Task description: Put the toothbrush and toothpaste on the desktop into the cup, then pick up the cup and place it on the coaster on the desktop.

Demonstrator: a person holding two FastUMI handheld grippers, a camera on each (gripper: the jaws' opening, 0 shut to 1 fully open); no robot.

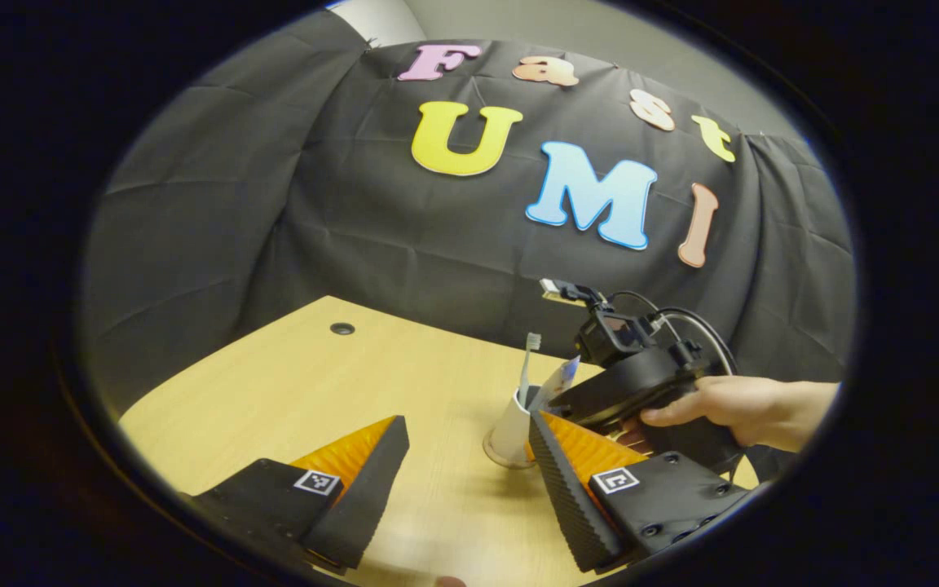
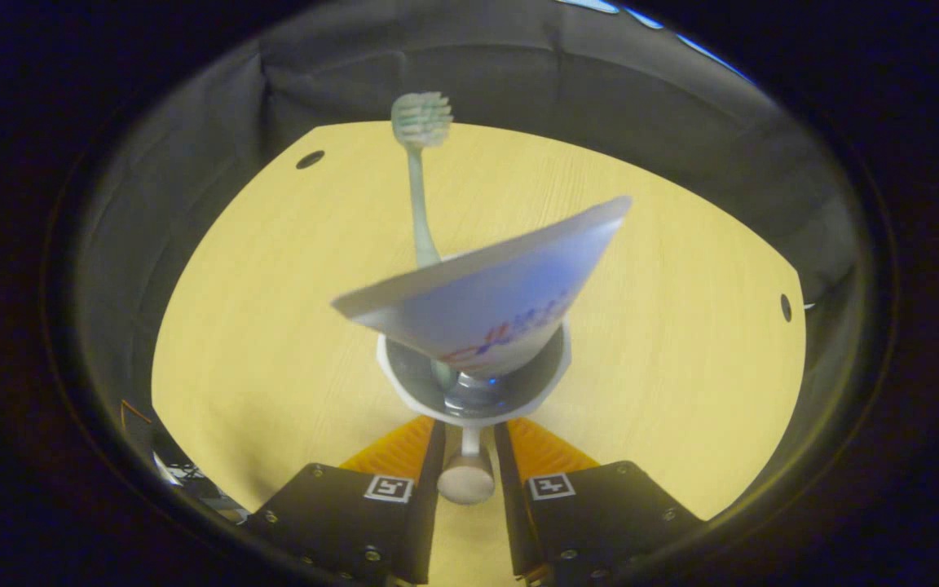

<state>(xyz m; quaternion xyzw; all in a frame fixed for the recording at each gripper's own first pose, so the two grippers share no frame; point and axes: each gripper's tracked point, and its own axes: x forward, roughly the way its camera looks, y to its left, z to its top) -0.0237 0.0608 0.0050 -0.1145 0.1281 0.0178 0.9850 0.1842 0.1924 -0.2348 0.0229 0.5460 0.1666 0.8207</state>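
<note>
A white cup (image 1: 510, 428) stands on the wooden table with a round brownish coaster (image 1: 492, 453) under its base. A pale toothbrush (image 1: 528, 359) and a white toothpaste tube (image 1: 559, 379) stick up out of it. In the right gripper view I look down into the cup (image 2: 404, 383), with the toothbrush (image 2: 419, 187) upright and the tube (image 2: 494, 293) leaning across the mouth. My right gripper (image 2: 469, 477) is shut on the cup's handle (image 2: 468, 473). My left gripper (image 1: 467, 424) hangs open in front of the cup, touching nothing.
A hand (image 1: 730, 408) holds the right gripper's body (image 1: 641, 387) at the right, cables looping above it. The wooden table (image 1: 290, 383) has small round holes (image 1: 342, 328) (image 2: 310, 159) (image 2: 786, 307). Black cloth walls close the back and sides.
</note>
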